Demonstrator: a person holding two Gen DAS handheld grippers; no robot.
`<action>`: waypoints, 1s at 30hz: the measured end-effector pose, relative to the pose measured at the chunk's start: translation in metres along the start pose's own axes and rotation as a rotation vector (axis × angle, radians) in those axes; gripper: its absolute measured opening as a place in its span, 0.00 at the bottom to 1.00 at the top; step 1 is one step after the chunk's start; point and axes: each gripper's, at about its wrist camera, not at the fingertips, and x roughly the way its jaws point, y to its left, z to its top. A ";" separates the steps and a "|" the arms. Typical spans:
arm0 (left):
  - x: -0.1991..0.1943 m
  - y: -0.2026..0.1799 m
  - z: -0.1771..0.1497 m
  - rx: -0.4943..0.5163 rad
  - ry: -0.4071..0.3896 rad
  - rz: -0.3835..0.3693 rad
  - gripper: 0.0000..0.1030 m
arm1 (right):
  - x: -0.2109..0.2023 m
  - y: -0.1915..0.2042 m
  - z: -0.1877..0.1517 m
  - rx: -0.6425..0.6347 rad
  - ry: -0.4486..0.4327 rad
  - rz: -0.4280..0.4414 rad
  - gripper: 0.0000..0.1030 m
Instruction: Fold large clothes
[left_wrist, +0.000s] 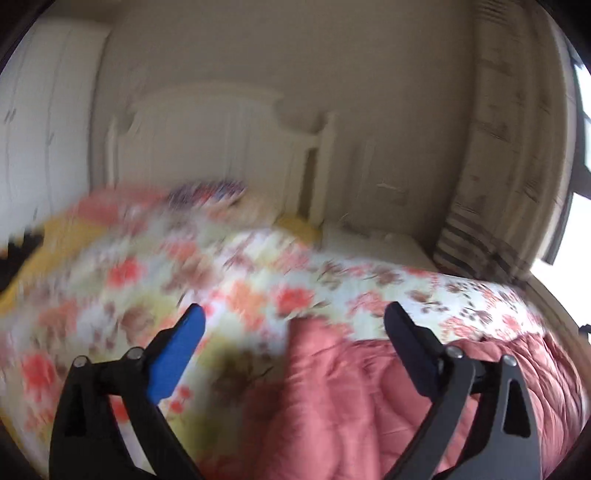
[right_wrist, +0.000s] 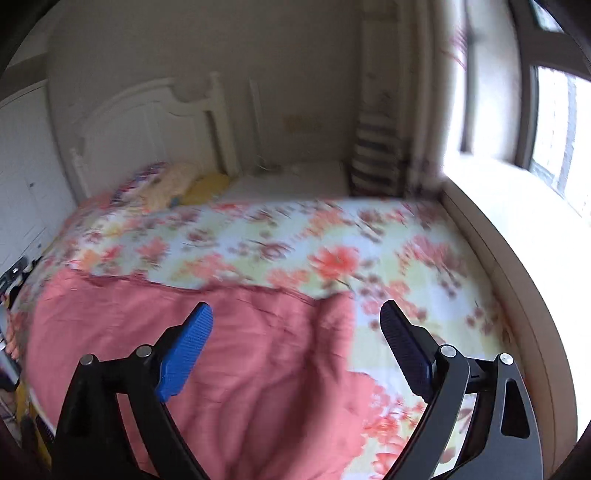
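A big quilt lies on the bed, floral side (left_wrist: 236, 273) up, with its plain pink underside (left_wrist: 362, 398) folded over the near part. In the right wrist view the pink fold (right_wrist: 207, 354) covers the near left and the floral side (right_wrist: 332, 243) stretches beyond it. My left gripper (left_wrist: 295, 321) hovers above the fold's edge with blue pads spread wide and nothing between them. My right gripper (right_wrist: 297, 317) also stands open above the pink layer, holding nothing. Both views are blurred.
A white headboard (right_wrist: 147, 125) stands at the far end with pillows (right_wrist: 173, 184) in front of it. A white wardrobe (left_wrist: 40, 133) is on the left. A striped curtain (right_wrist: 376, 155) and a bright window sill (right_wrist: 517, 206) run along the right side.
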 end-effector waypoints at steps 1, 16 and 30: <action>-0.004 -0.016 0.002 0.052 -0.006 -0.010 0.98 | -0.004 0.015 0.004 -0.030 -0.008 0.019 0.86; 0.115 -0.113 -0.079 0.267 0.431 -0.096 0.98 | 0.111 0.137 -0.054 -0.265 0.217 0.105 0.94; 0.123 -0.111 -0.079 0.242 0.451 -0.121 0.98 | 0.112 0.134 -0.055 -0.246 0.208 0.122 0.95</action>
